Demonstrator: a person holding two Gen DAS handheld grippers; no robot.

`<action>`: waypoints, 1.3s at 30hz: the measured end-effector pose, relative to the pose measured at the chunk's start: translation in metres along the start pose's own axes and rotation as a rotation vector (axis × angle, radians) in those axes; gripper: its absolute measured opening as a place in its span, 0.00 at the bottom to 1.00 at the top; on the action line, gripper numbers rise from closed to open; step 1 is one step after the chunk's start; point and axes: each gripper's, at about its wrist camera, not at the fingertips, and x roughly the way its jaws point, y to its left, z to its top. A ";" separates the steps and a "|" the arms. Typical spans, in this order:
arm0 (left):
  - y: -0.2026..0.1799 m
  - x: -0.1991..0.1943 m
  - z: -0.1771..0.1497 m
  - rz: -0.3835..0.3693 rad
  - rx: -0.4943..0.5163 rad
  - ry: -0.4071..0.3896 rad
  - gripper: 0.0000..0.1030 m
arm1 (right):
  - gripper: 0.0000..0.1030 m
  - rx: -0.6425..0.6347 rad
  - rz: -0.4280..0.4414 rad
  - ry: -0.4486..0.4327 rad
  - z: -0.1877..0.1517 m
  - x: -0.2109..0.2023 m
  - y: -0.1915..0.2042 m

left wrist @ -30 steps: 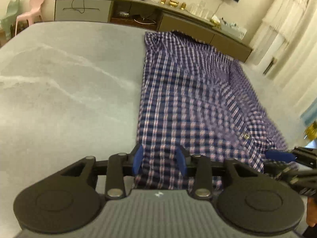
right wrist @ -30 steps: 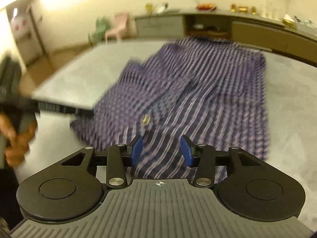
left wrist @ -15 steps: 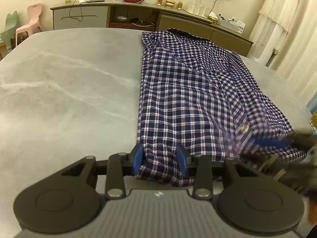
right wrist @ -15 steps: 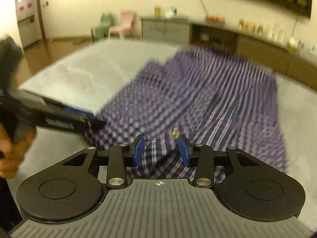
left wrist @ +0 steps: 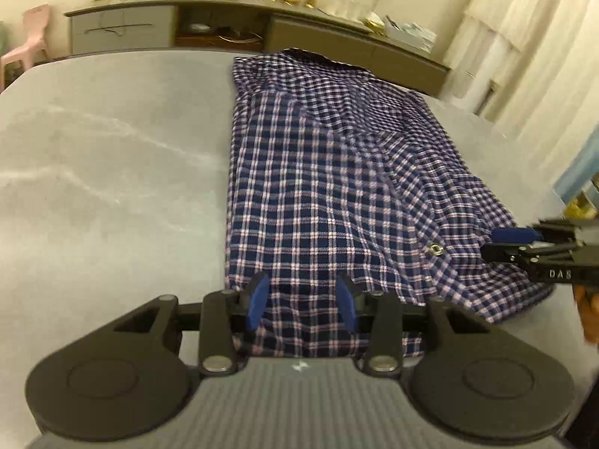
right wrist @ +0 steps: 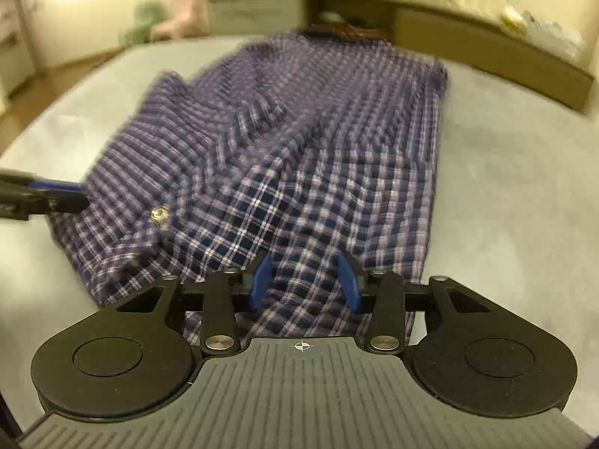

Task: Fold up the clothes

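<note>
Both grippers tilt down toward the near hem of the plaid shirt, which lies lengthwise on the grey table. The left gripper sits at the hem's left corner, the right gripper at its right. Each has its fingers apart with cloth between them — whether the pads actually pinch it is hard to tell. The right wrist view is motion-blurred; a metal snap shows near the hem.
</note>
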 end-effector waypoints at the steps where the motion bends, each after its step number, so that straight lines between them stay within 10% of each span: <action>1: 0.004 -0.008 0.013 -0.024 0.012 -0.017 0.39 | 0.39 -0.017 0.011 0.006 0.009 -0.004 -0.005; 8: 0.047 0.019 0.142 0.002 0.065 -0.117 0.64 | 0.65 -0.013 -0.076 -0.117 0.118 0.004 -0.082; 19: 0.092 0.212 0.256 0.090 0.062 -0.014 0.68 | 0.59 0.123 -0.099 -0.059 0.211 0.159 -0.188; 22: 0.082 0.224 0.257 0.061 0.105 -0.029 0.49 | 0.08 0.088 -0.057 -0.052 0.215 0.167 -0.190; 23: 0.078 0.224 0.258 0.054 0.120 -0.022 0.03 | 0.00 0.076 -0.043 -0.049 0.216 0.170 -0.190; 29: 0.052 0.135 0.230 -0.032 0.188 -0.196 0.04 | 0.00 -0.025 -0.005 -0.199 0.210 0.101 -0.169; 34: 0.038 0.007 0.132 -0.197 0.279 -0.316 0.05 | 0.00 -0.061 0.060 -0.319 0.132 -0.024 -0.143; 39: 0.031 -0.025 0.037 -0.201 0.326 -0.179 0.10 | 0.00 0.012 0.113 -0.154 0.028 -0.063 -0.123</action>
